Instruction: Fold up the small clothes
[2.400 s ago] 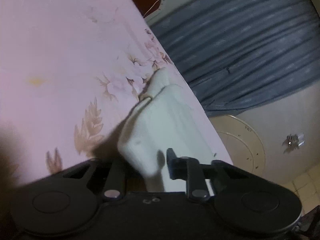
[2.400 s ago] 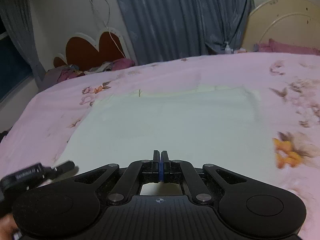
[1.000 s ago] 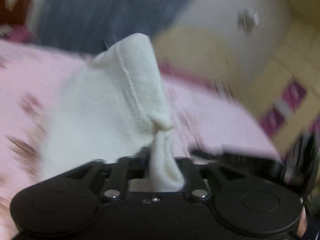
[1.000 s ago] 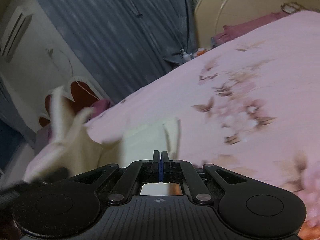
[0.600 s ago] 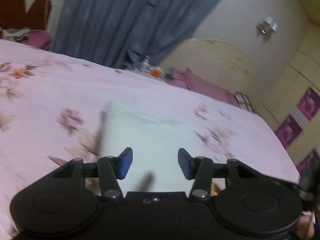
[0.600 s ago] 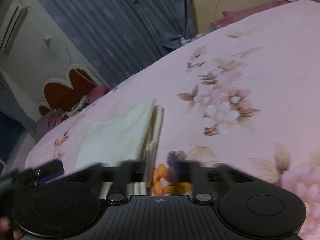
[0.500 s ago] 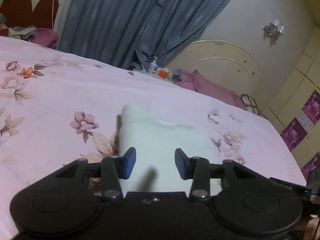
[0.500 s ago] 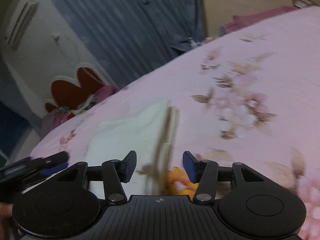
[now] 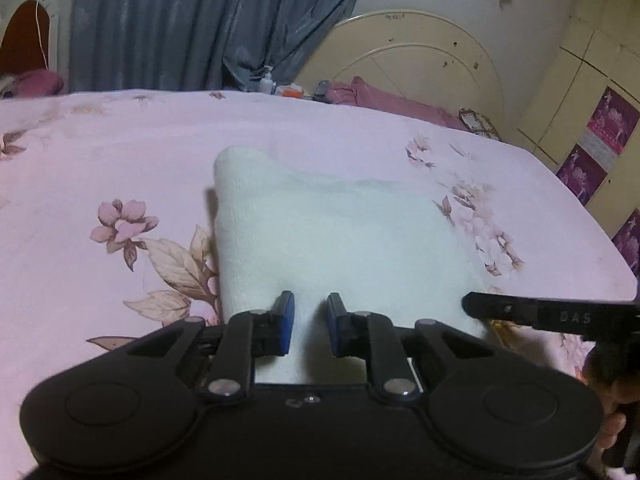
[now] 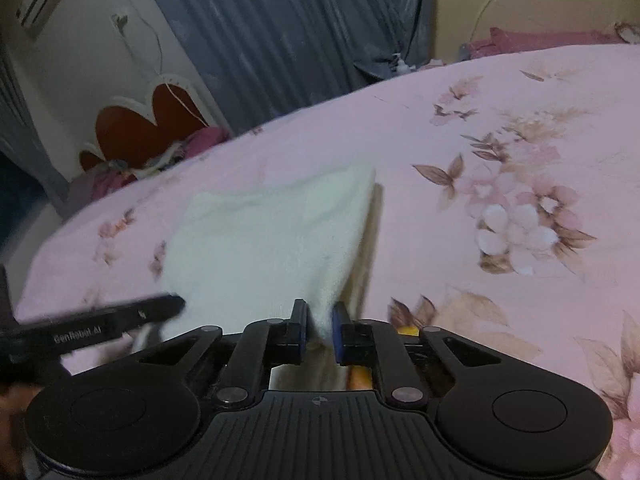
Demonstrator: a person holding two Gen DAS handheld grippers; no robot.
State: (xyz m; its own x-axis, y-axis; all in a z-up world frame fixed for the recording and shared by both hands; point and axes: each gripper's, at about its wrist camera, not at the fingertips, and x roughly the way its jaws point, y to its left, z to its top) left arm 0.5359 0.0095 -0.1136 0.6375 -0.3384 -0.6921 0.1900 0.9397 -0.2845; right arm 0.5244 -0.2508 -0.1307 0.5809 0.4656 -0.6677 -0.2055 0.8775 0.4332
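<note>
A white cloth [image 9: 340, 232] lies folded in a rough rectangle on the pink floral bedsheet [image 9: 120, 152]. My left gripper [image 9: 310, 320] sits at its near edge, jaws closing, and the cloth fills the narrow gap between the blue pads. In the right wrist view the same cloth [image 10: 272, 240] tapers to a corner that is bunched between the pads of my right gripper [image 10: 320, 328], whose jaws are also closing. Each gripper's black finger shows at the side of the other's view, close by along the same edge.
The bedsheet [image 10: 500, 140] stretches wide to the right. The bed's right edge [image 9: 600, 248] drops off toward yellow cupboards. A cream headboard [image 9: 420, 60], pink bedding [image 9: 400, 100], small bottles and grey curtains [image 9: 180, 20] stand behind. A hand [image 9: 616, 432] holds the right gripper.
The left gripper swung a lifted part of the cloth over and let it go. The cloth now lies folded. Both grippers opened, sank to its near edge and narrowed on it.
</note>
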